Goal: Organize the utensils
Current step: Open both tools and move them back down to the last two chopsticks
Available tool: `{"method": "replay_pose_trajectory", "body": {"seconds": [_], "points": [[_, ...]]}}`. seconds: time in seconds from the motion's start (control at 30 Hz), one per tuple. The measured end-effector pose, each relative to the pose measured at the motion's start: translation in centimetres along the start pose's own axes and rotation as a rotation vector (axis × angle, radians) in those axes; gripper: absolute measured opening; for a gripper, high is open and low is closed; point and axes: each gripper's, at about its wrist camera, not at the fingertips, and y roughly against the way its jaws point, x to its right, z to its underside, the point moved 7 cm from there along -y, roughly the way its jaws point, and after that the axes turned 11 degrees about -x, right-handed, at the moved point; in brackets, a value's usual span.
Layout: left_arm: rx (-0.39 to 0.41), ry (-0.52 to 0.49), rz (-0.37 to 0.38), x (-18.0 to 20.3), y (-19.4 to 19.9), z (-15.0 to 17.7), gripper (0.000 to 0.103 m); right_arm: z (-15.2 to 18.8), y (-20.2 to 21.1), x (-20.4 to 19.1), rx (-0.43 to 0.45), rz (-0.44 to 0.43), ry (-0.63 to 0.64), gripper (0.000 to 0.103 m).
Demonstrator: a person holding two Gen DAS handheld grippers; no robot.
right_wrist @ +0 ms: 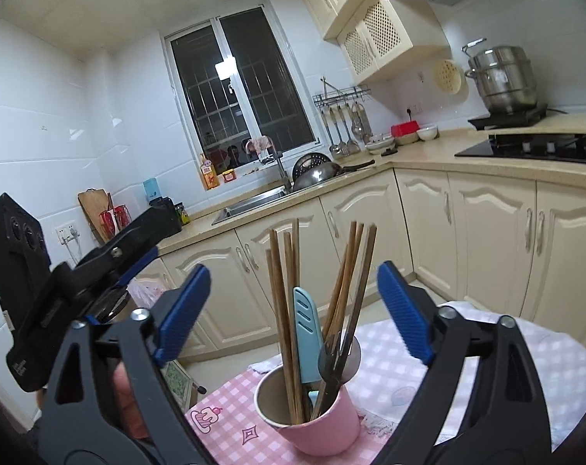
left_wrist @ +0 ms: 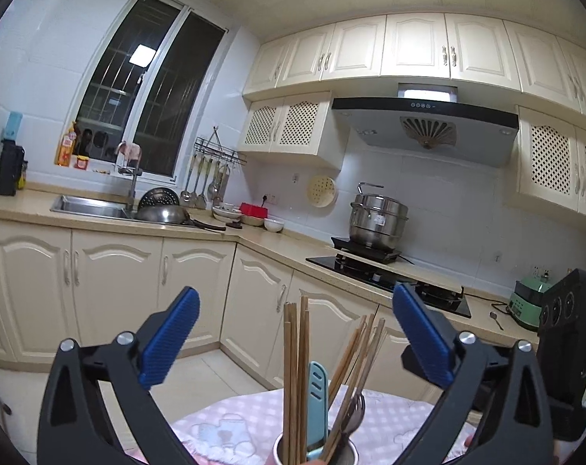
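Note:
A pink cup stands on a pink checked tablecloth and holds several wooden chopsticks, a light blue knife sheath and a dark metal fork and spoon. My right gripper is open, its blue pads either side of the utensils, above the cup. The cup also shows in the left wrist view with the chopsticks between the blue pads of my open left gripper. The left gripper body also appears at the left of the right wrist view.
Cream kitchen cabinets run along the walls with a sink, pans, a gas hob with a steel pot, and a green appliance. A spoon lies on the counter. The right gripper body is at right.

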Motion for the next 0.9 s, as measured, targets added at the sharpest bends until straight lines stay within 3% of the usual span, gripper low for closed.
{"method": "replay_pose_trajectory", "body": {"seconds": [0.27, 0.67, 0.9], "points": [[-0.057, -0.004, -0.02, 0.3, 3.4, 0.6, 0.098, 0.4, 3.8, 0.6, -0.04, 0.075, -0.016, 0.097], [-0.223, -0.009, -0.065, 0.9, 3.9, 5.6, 0.098, 5.7, 6.5, 6.0, -0.27, 0.228, -0.168, 0.097], [-0.295, -0.057, -0.086, 2.1, 3.8, 7.7, 0.098, 8.5, 7.4, 8.0, -0.331, 0.256, -0.228, 0.097]]}}
